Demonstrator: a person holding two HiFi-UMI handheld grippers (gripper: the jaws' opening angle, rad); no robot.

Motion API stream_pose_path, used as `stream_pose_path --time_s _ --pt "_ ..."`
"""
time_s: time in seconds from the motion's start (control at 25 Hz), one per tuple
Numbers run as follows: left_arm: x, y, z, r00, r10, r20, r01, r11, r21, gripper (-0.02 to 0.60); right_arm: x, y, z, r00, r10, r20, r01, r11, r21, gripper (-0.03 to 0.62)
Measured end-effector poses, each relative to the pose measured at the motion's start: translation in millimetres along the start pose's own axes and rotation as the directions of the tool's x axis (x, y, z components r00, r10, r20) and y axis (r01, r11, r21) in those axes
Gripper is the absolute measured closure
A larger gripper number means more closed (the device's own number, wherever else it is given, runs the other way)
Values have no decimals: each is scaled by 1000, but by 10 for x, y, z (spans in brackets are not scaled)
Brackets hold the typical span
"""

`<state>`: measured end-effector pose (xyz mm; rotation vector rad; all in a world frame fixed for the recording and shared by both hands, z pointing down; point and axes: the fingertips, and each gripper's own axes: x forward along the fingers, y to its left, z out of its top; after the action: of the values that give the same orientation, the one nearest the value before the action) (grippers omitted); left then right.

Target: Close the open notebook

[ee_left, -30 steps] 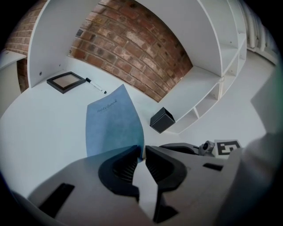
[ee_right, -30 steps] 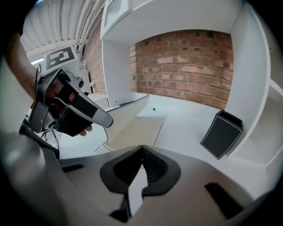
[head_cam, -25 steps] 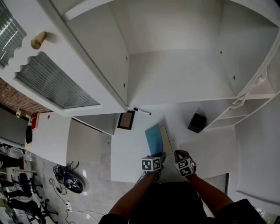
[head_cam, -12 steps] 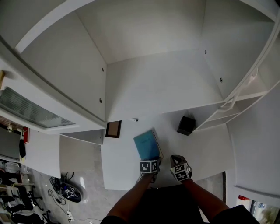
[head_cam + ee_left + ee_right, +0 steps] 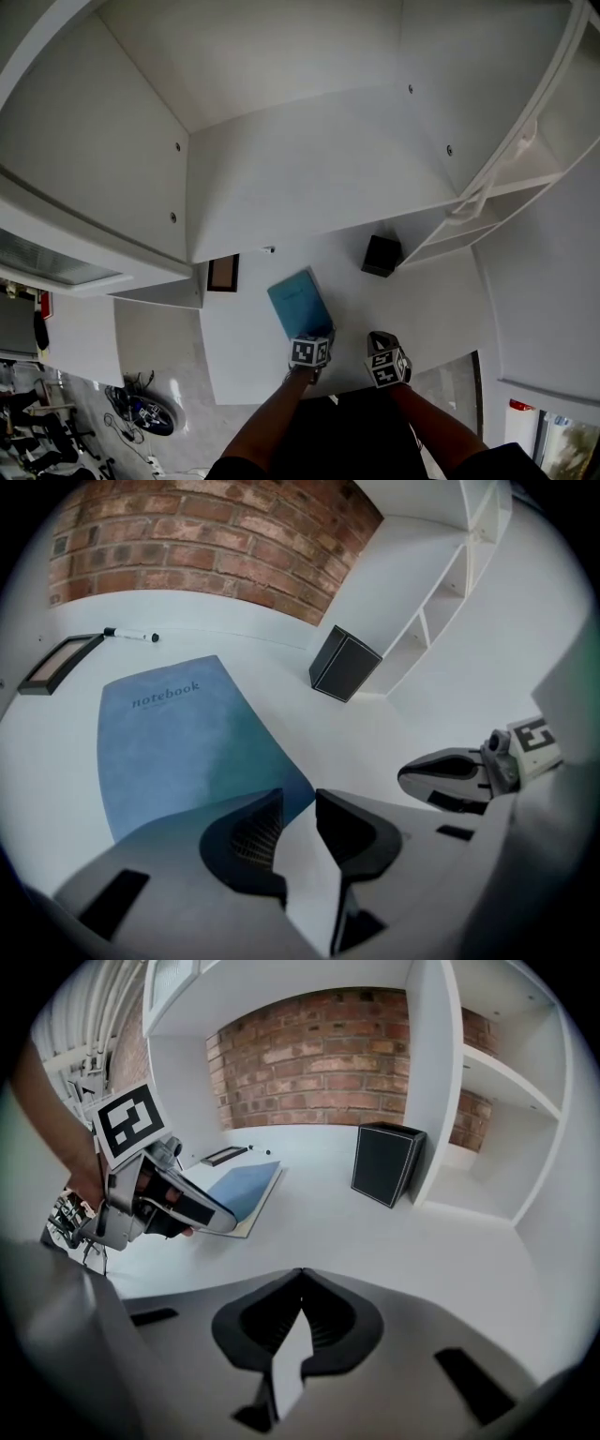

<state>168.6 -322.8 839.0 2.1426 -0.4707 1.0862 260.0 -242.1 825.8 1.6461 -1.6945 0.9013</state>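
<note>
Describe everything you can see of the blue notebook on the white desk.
The notebook is closed and lies flat on the white desk, cover up. The cover is a soft-looking blue with the word "notebook" printed near one end. Pale page edges show along one side. The left tongs, whose jaws have just been opening, hover at its near corner with nothing gripped between them.

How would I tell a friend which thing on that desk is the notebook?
Find the white desk beneath the white shelves. Toward its front edge lies the notebook, flat with its cover shut. It is the only blue thing there, with "notebook" printed on top, unlike the black box and the small dark picture frame farther back.
</note>
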Motion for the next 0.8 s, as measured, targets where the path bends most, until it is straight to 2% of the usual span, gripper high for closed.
stream_pose_path --time_s 0.24,0.32,0.4,0.48,0.6,0.72,0.8 --pt "15 -38 -34 1000 -22 3 22 999 37 472 -76 100 -245 1000 11 -22 -11 1000 18 594" --pt "10 -185 -48 996 -87 -3 87 993 78 431 -99 149 -276 1000 18 -22 -17 1000 12 594" --pt "-6 -337 -74 989 -146 -13 146 981 125 429 -121 201 -272 1000 27 -16 -26 1000 7 594" --pt "-17 -416 -107 985 -170 -4 169 976 134 428 -157 255 -259 999 37 -4 -37 999 1 594" --pt "-70 -474 -126 982 -184 52 178 979 101 430 -237 318 -201 998 64 27 -64 998 -7 594" --pt "-285 -534 -91 976 -183 119 170 980 106 430 -401 328 8 992 90 92 -91 996 6 594" --pt "-538 -589 -102 963 -196 187 187 980 66 431 -597 352 166 983 106 152 -113 993 38 594"
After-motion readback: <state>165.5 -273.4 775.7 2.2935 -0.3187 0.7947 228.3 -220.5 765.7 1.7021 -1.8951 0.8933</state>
